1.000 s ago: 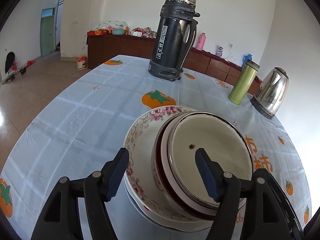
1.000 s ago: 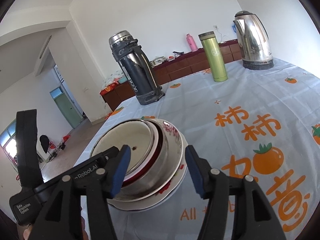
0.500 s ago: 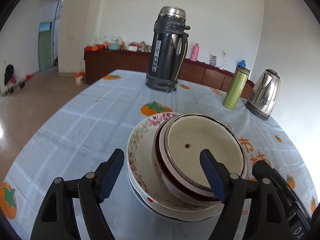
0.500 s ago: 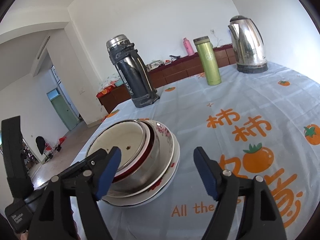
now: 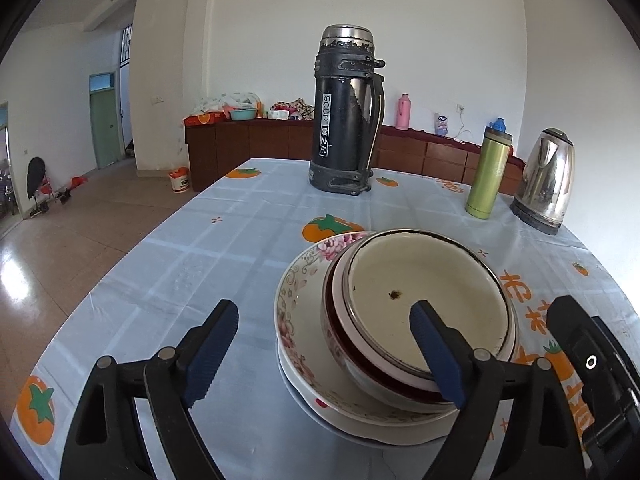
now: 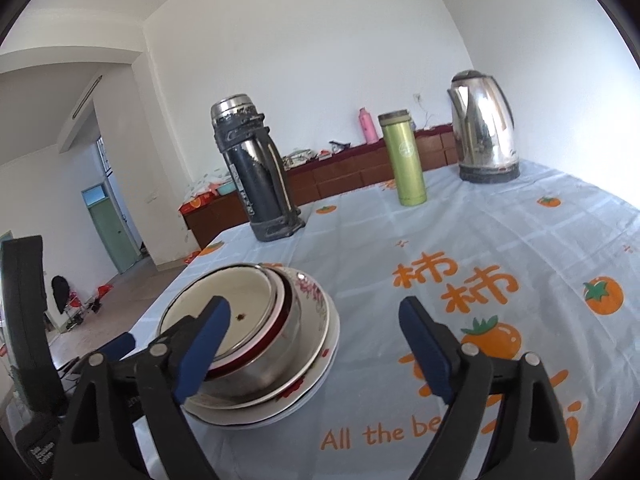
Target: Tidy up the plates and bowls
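Observation:
A stack of dishes stands on the tablecloth. A flowered plate lies at the bottom, with a red-rimmed bowl in it and a cream enamel bowl on top. My left gripper is at the stack's left side, its jaws opening; the pads touch nothing. From the right, my right gripper straddles the flowered plate and the cream bowl. Its jaws are opening too, clear of the rims. The cream bowl has a small dark speck inside.
At the back of the table stand a tall black flask, a green bottle and a steel kettle. The table's left edge drops to a tiled floor. A brown sideboard runs along the far wall.
Both grippers' jaws have spread wider and come off the stack's rims. Both cameras have tipped up slightly. The stack has settled level on the cloth.

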A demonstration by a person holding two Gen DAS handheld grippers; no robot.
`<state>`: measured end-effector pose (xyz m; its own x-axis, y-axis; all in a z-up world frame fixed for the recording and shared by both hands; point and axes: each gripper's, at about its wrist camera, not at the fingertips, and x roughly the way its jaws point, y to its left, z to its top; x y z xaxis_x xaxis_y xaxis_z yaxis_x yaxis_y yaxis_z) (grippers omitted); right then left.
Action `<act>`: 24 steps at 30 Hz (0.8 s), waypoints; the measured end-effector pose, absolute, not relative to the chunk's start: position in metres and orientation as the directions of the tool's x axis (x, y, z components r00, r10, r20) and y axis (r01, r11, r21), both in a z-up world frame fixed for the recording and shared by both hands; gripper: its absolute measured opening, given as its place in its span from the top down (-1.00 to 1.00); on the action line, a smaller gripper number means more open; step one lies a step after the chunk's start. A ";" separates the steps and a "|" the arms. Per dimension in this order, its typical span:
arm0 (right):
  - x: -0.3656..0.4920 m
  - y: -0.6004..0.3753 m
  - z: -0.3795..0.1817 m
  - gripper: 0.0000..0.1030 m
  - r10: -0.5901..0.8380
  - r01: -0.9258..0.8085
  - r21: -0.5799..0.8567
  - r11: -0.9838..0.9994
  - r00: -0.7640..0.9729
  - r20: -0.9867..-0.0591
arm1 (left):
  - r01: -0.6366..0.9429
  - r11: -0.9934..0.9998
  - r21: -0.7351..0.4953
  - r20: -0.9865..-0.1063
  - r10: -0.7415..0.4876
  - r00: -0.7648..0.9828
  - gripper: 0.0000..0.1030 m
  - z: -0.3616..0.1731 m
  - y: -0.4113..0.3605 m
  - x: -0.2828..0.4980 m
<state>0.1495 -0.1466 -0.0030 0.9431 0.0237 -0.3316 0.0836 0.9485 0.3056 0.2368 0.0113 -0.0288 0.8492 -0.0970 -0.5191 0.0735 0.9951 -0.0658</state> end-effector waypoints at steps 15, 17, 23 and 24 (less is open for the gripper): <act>0.111 -0.141 0.009 -0.90 0.007 0.065 0.284 0.957 0.969 -0.246 | 0.057 0.998 0.024 -0.443 -0.041 0.895 -0.74 -0.018 0.010 0.198; 0.107 -0.139 0.010 -0.91 0.003 0.064 0.272 0.960 0.971 -0.239 | 0.063 0.998 0.014 -0.447 -0.050 0.893 -0.74 -0.018 0.010 0.195; 0.094 -0.138 0.011 -0.92 0.002 0.064 0.274 0.960 0.973 -0.231 | 0.064 0.998 -0.018 -0.443 -0.065 0.894 -0.74 -0.017 0.015 0.179; 0.091 -0.138 0.012 -0.93 -0.001 0.065 0.274 0.960 0.974 -0.228 | 0.063 0.998 -0.021 -0.441 -0.066 0.895 -0.74 -0.016 0.016 0.176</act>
